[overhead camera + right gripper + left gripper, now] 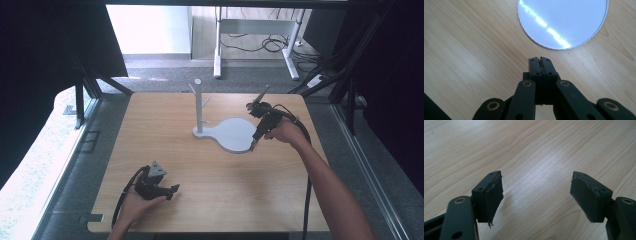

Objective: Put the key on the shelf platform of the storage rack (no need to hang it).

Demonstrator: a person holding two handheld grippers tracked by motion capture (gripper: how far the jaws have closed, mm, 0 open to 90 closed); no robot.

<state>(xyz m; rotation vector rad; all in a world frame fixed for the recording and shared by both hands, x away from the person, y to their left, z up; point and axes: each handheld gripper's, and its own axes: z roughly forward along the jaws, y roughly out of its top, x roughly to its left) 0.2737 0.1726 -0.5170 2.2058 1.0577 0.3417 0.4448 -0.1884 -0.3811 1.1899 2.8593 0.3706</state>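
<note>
My right gripper point(541, 60), jaws pressed together and empty, hangs beside the white stand base point(564, 22); tips could scrape it. Left gripper point(536, 195) spread.

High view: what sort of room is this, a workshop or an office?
Likely a lab or office test corner: a bare wooden table, a white desk frame with loose cables on the floor, and dark curtains.

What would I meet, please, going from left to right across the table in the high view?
Left gripper → upright peg stand → its flat white base plate → right gripper.
</note>
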